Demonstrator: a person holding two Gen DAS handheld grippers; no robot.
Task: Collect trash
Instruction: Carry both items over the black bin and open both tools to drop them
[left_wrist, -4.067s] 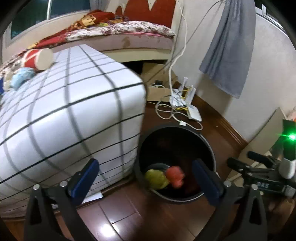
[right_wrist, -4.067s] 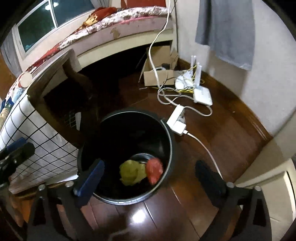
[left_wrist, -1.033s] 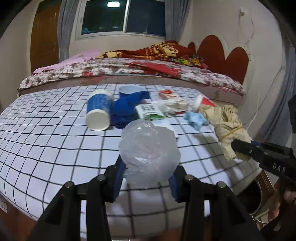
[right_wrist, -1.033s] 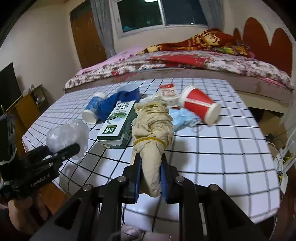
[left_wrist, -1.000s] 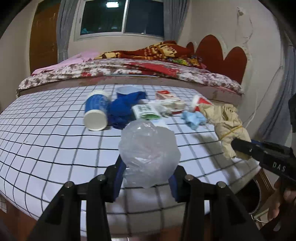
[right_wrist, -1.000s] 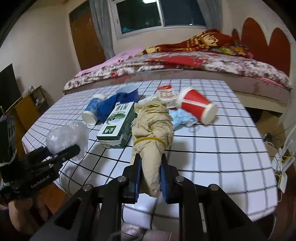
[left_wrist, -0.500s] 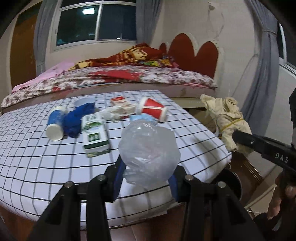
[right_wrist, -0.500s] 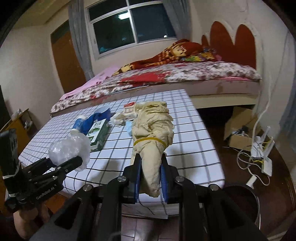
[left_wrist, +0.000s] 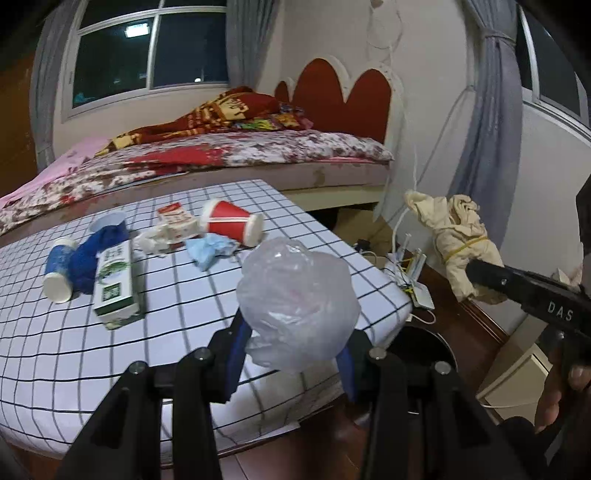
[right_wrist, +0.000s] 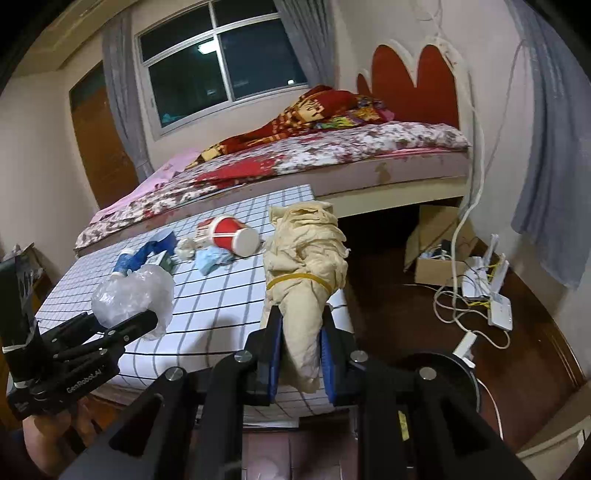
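- Left wrist view: left gripper (left_wrist: 291, 354) is clamped on a crumpled clear plastic bag (left_wrist: 297, 306), held up over the near edge of the checkered table (left_wrist: 184, 314).
- Right wrist view: right gripper (right_wrist: 301, 354) is pinched tight on a beige rag bundle (right_wrist: 306, 277), off that table's right corner.

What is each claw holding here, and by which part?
The left claw pinches a crumpled clear plastic bag by its lower end. The right claw grips a beige cloth bundle by its narrow lower end, below the rubber band.

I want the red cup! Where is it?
The red cup lies tipped over on the checked table, towards its far end, between the small carton and the crumpled blue tissue.
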